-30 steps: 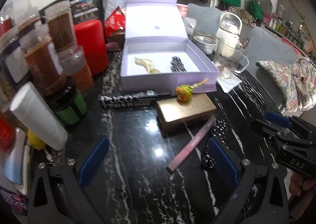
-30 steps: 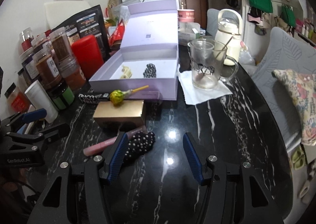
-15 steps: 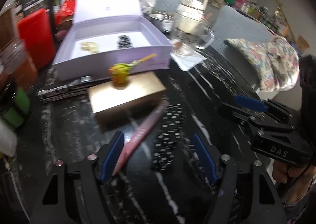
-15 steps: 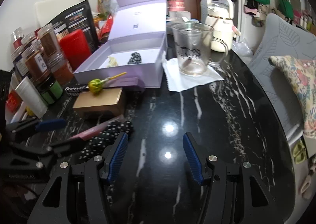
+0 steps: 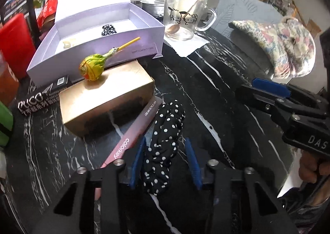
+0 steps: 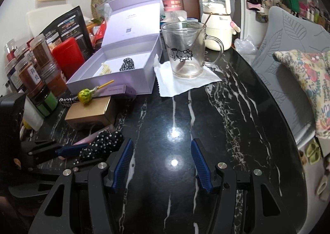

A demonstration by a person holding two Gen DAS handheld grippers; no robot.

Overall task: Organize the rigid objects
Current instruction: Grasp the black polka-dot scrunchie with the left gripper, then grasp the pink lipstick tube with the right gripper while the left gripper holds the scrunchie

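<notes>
The left gripper (image 5: 165, 161) straddles the polka-dot hair tie (image 5: 165, 139) on the black marble table (image 5: 216, 98), its jaws closing across the tie's long axis, which runs straight ahead. The right gripper (image 6: 163, 164) hangs half-open and empty, just right of it.

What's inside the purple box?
Inside the purple box lie a black-and-white dotted scrunchie and a small pale yellow thing. The near wall hides the front strip of its floor.

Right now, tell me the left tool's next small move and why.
Probably finish closing, then lift. The left tool is closing with the polka-dot hair tie between its fingers, the right pad not yet touching. A similar tie already lies in the open lilac box.
</notes>
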